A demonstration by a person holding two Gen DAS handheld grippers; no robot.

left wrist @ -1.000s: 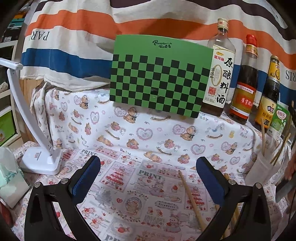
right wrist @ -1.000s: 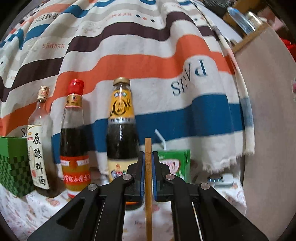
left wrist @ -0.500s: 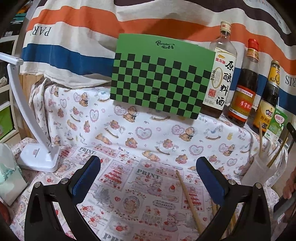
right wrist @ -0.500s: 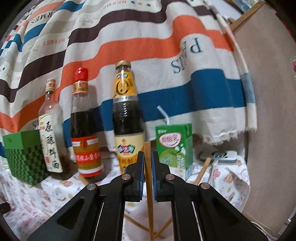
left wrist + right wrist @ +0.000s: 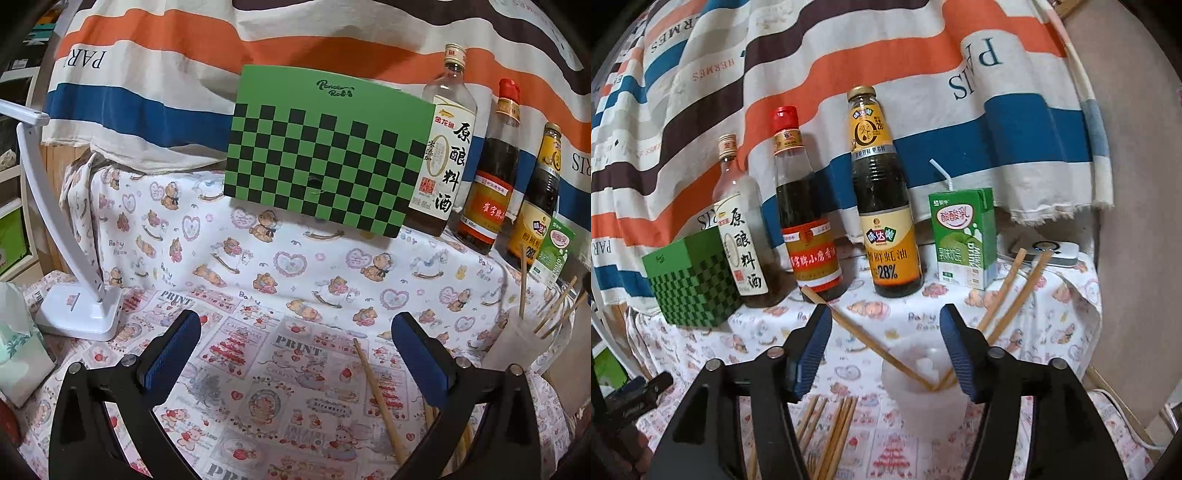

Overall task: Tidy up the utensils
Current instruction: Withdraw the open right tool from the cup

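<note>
In the right wrist view a translucent white cup [image 5: 923,398] stands on the printed cloth and holds three wooden chopsticks [image 5: 1008,288]; one leans left, two lean right. My right gripper [image 5: 886,343] hovers just before the cup with its jaws opening. The left-leaning chopstick [image 5: 857,328] shows through the gap, and neither pad presses on it. Several loose chopsticks [image 5: 834,424] lie on the cloth below. In the left wrist view my left gripper [image 5: 295,332] is open and holds nothing above the cloth, with a loose chopstick [image 5: 376,395] lying to its right. The cup [image 5: 513,343] is at the far right.
Three sauce bottles [image 5: 886,206] and a green drink carton [image 5: 964,236] stand on the raised shelf behind the cup. A green checkered box [image 5: 325,151] sits left of them. A white desk lamp [image 5: 77,310] and a tissue pack [image 5: 14,339] are at the left.
My right gripper let go of the upright chopstick, which now leans in the cup, and its jaws spread wide. Its view tipped down toward the cup. The left gripper stayed put.
</note>
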